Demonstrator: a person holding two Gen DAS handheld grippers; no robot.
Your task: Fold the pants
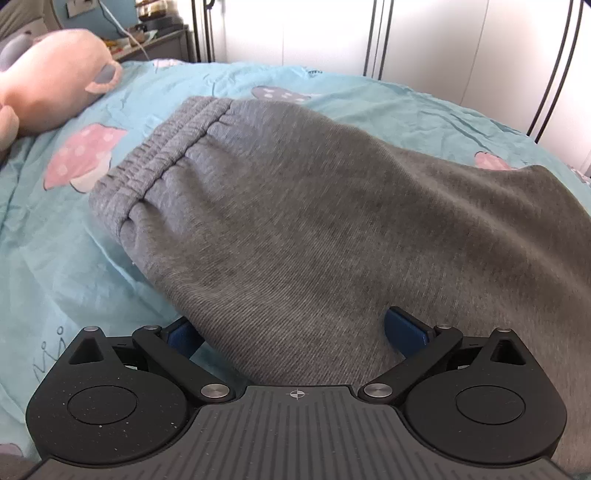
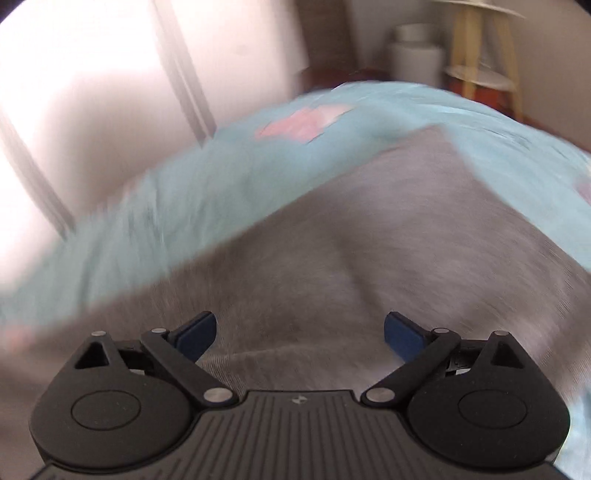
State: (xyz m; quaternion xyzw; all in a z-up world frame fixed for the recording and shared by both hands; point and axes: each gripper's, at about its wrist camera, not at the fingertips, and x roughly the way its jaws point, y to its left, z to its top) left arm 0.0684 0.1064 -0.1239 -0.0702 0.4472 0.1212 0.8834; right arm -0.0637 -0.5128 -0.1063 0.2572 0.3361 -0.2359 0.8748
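Grey pants (image 1: 295, 206) lie on the bed (image 1: 55, 240), waistband far left, near a pink plush (image 1: 51, 77). Left tool (image 1: 295, 332) released, fingers spread wide, fabric bunched between them. Right tool (image 2: 300, 332) also released over the pants (image 2: 351, 240); that view is motion-blurred.

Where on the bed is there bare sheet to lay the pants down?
Bare sheet lies left of the pants, below the waistband. Another strip runs behind them, toward the wardrobe. The far-left corner is crowded by the plush toy. The right wrist view is too blurred to judge.
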